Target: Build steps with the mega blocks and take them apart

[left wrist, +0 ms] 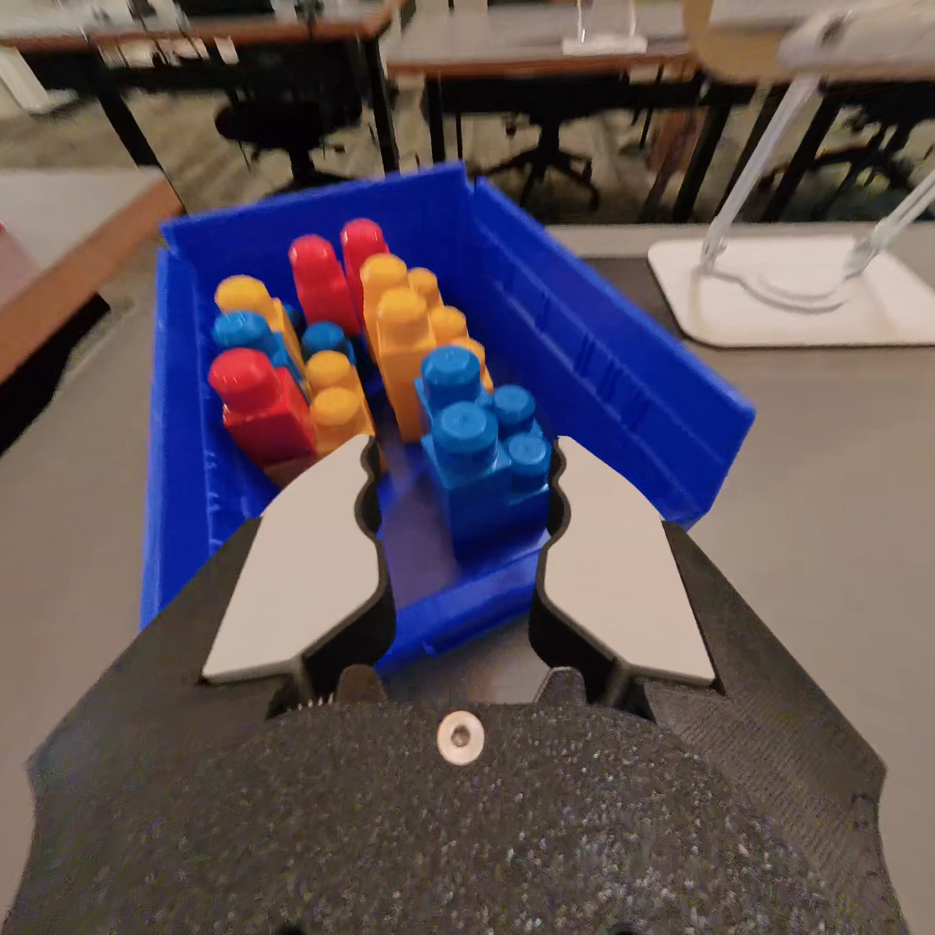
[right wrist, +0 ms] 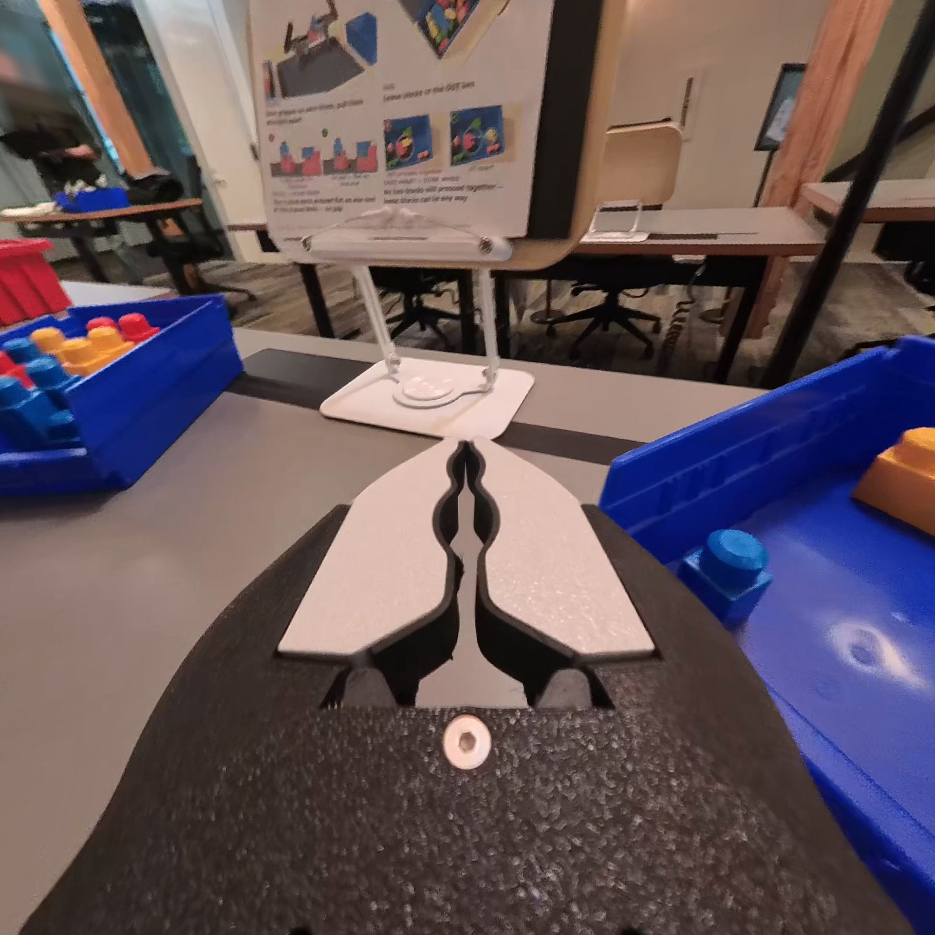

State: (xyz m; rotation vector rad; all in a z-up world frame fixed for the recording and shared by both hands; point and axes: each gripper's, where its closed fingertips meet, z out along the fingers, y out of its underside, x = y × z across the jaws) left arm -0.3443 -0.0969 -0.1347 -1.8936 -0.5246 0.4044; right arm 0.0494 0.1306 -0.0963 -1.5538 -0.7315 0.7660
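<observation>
In the left wrist view a blue bin point(left wrist: 607, 324) holds several red, orange and blue mega blocks standing upright. My left gripper point(left wrist: 464, 442) is open over the bin's near end. A blue block stack point(left wrist: 485, 475) stands between its fingers, close to the right finger point(left wrist: 602, 531) and clearly apart from the left finger point(left wrist: 313, 531); it is not gripped. My right gripper point(right wrist: 464, 445) is shut with nothing between its fingers, above the grey table point(right wrist: 177, 531). The same bin shows at the left of the right wrist view point(right wrist: 152, 384).
A second blue bin point(right wrist: 733, 455) at the right holds a small blue block point(right wrist: 728, 571) and an orange block point(right wrist: 905, 480). A white stand point(right wrist: 430, 399) with an instruction sheet point(right wrist: 394, 116) stands at the table's back; it also shows in the left wrist view point(left wrist: 789, 303). Desks and chairs are behind. My right fingertips sit around 45 cm from my left ones.
</observation>
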